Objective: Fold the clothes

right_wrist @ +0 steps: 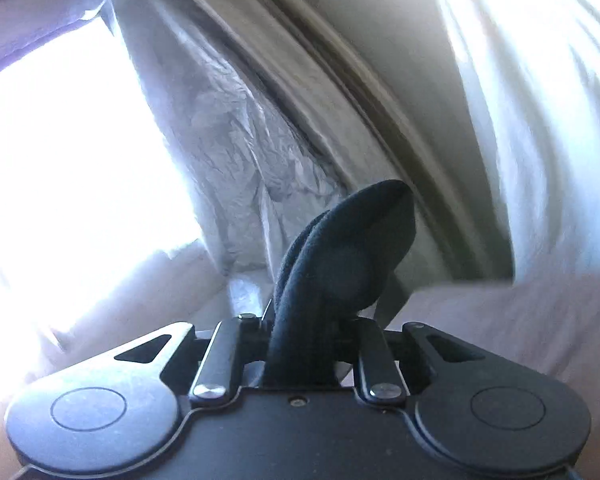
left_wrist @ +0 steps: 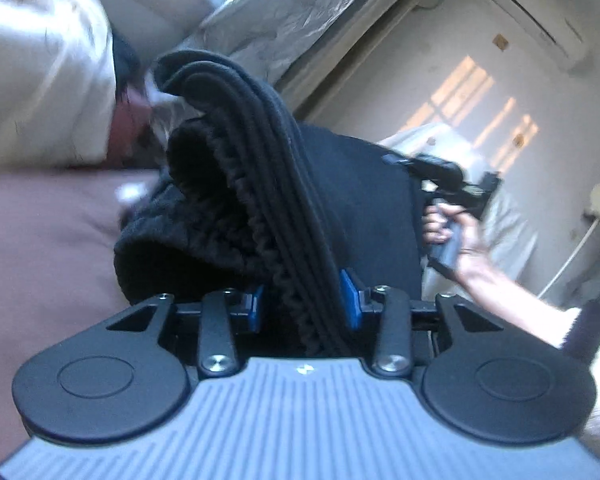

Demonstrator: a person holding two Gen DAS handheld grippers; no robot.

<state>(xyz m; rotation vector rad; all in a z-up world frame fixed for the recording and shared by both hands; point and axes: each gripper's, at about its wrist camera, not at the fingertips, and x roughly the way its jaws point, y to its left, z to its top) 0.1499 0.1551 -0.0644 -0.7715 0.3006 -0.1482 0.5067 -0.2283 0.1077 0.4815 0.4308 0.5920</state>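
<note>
A black garment [left_wrist: 260, 184] with a ribbed waistband and fleecy lining is held up off the bed. My left gripper [left_wrist: 304, 300] is shut on its bunched waistband edge, which stands up between the blue pads. My right gripper [right_wrist: 312, 332] is shut on another bunched part of the black garment [right_wrist: 340, 248], which sticks up past the fingers. In the left wrist view the right gripper [left_wrist: 440, 176] and the hand holding it show to the right, behind the hanging cloth.
A brown bedsheet [left_wrist: 40, 240] lies below at left, and a cream pillow [left_wrist: 40, 80] at the far left. Crinkled silver sheeting [right_wrist: 228, 140] covers a bright window [right_wrist: 60, 160]. A white wall with an air conditioner [left_wrist: 532, 12] stands at right.
</note>
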